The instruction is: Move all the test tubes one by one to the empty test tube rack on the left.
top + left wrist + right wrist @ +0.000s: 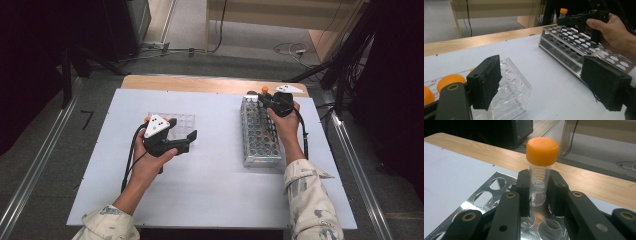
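Nearest the person, two forearms in pale patterned sleeves (310, 200) come in over the white sheet-covered bench (215, 190). Left hand (150, 162) holds the left claw (192, 140) low over the bench, grey three-cornered plate on top, black cable trailing back toward the person. Its jaws stand wide apart with nothing between them; in the left gripper view the two black foam pads (487, 82) sit far apart with bare bench between. Just behind and under that claw lies a clear plastic well tray (514, 92) with round pockets and small red labels, flat on the bench; orange rounded parts show at the left edge of the left gripper view, cannot tell what they belong to. Further right, a long perforated metal tube rack (260, 135) lies lengthwise, running away from the person, well apart from the clear tray. Right hand (287, 122) reaches along the rack's right side to its far end, holding the right claw (539, 192). That claw is closed snugly around a clear plastic tube with an orange screw cap (541, 170), upright, its bottom end at a hole at the far end of the rack; whether it is seated in the hole, cannot tell. Beyond it, the bench's bare wooden edge (200, 82), then grey floor (240, 60) with cables.
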Available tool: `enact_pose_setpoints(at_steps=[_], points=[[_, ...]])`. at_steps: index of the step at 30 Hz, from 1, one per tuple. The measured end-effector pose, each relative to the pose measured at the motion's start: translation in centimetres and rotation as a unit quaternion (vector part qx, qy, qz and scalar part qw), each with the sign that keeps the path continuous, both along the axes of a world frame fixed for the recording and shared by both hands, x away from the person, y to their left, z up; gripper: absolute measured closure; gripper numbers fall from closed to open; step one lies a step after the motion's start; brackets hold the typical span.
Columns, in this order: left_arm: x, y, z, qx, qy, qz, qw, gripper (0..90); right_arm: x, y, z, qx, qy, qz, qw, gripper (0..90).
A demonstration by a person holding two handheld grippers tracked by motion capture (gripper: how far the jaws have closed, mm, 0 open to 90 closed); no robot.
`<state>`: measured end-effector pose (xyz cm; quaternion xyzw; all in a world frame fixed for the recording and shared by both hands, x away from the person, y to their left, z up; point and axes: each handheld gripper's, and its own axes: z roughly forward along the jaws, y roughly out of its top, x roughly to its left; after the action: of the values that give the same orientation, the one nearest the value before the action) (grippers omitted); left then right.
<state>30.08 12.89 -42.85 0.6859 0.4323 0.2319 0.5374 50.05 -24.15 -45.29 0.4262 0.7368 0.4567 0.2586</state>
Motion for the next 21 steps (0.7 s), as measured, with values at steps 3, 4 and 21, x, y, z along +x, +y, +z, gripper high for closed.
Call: enact_pose_setpoints(at_steps=[3, 4, 21], points=[[0.0, 0.0, 0.0, 0.001, 0.000, 0.000, 1.0000, 17.6, -0.1, 0.1, 0.4, 0.000, -0.006, -0.002, 1.0000, 71.5], [-0.1, 0.0, 0.0, 0.001, 0.000, -0.001, 1.0000, 17.6, -0.1, 0.1, 0.6, 0.001, -0.007, -0.002, 1.0000, 71.5], [0.0, -0.3, -0.1, 0.009, -0.003, 0.002, 1.0000, 16.3, -1.6, -0.3, 4.1, 0.007, -0.053, -0.009, 0.9986, 71.6]])
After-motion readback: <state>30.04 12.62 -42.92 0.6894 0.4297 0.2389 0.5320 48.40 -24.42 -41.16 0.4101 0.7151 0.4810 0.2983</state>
